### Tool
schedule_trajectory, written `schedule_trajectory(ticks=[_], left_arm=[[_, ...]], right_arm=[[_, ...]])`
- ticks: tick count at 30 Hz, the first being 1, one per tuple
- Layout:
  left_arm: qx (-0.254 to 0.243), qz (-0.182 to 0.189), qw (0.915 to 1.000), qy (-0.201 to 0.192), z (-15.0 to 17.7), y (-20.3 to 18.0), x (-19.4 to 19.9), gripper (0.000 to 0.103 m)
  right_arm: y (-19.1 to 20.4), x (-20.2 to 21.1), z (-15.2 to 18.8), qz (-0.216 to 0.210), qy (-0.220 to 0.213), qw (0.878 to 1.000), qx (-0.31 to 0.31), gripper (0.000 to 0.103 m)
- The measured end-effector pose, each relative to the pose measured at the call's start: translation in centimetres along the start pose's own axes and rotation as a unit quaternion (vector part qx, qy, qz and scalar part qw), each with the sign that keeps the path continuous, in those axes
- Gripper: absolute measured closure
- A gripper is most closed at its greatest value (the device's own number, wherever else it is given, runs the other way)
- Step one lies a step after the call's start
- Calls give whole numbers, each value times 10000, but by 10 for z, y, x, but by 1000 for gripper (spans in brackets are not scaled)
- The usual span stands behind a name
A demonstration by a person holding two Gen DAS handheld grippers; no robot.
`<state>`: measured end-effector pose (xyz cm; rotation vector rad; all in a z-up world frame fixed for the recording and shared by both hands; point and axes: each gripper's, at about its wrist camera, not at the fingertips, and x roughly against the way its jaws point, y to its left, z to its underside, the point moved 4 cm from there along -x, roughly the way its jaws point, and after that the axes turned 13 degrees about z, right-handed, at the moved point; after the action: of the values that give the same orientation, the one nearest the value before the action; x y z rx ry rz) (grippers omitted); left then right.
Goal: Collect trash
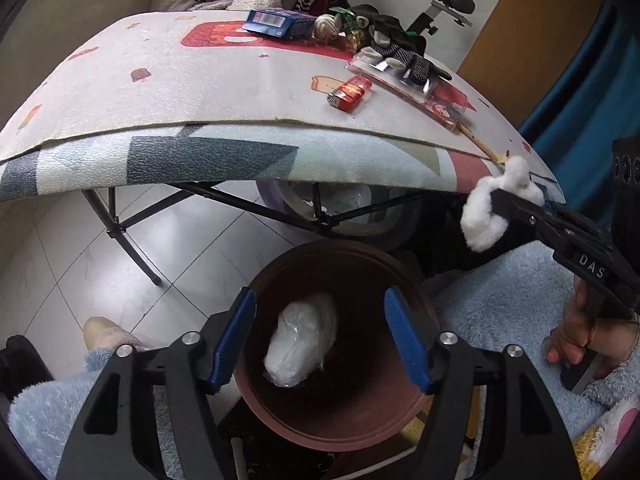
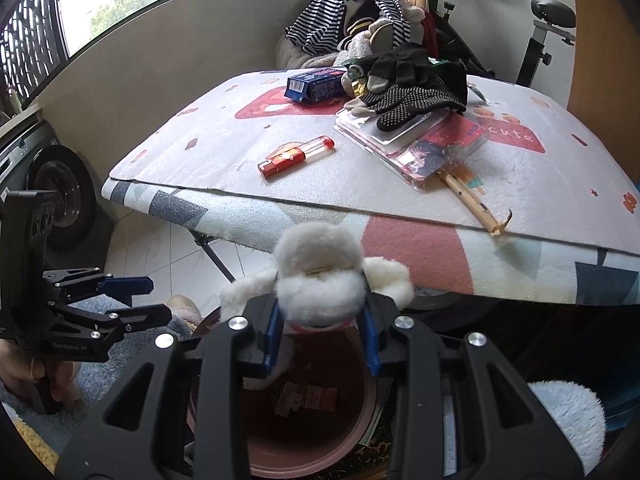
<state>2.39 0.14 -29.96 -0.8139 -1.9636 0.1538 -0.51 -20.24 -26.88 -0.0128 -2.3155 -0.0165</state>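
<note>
A dark red round bin (image 1: 360, 412) stands on the floor in front of the table; it also shows in the right wrist view (image 2: 312, 440). My left gripper (image 1: 322, 344) is open and empty above it. A white crumpled plastic wad (image 1: 300, 344) hangs or falls between its fingers, over the bin's mouth. My right gripper (image 2: 322, 316) is shut on a white cotton wad (image 2: 320, 280), held above the bin's far rim, below the table edge. The cotton (image 1: 486, 212) and the right gripper (image 1: 516, 200) also show at the right of the left wrist view.
The folding table (image 2: 400, 248) carries a red lighter (image 2: 296, 157), a blue box (image 2: 316, 85), black gloves (image 2: 416, 80), a clear plastic package (image 2: 412, 140) and a wooden stick (image 2: 472, 196). A clothes pile and an exercise bike stand behind. My legs in blue fleece flank the bin.
</note>
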Motion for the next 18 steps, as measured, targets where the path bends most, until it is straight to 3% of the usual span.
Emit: schedule_trajectory(ticks=[4,11,13,16,18], left_arm=[[243,-225,9990,-284,-4,11,12,23],[391,-361,9975,-458,-8,20,20,20],[404,-372,9974,-458,-8,21,20,20],[425,-392,9972,-475,-8,22,20,20],[443,-426,9967,-525,-8,23,22,20]], right_arm=[[10,-8,4,-281,248,9992,150,66],[24,-17,11,-343,472,9976,386,64],[24,-17,11,-328,446,9978,356,44],[20,-16,10,-238,386,9986,275,22],[16,-15,9,-175,364,9990,203,14]])
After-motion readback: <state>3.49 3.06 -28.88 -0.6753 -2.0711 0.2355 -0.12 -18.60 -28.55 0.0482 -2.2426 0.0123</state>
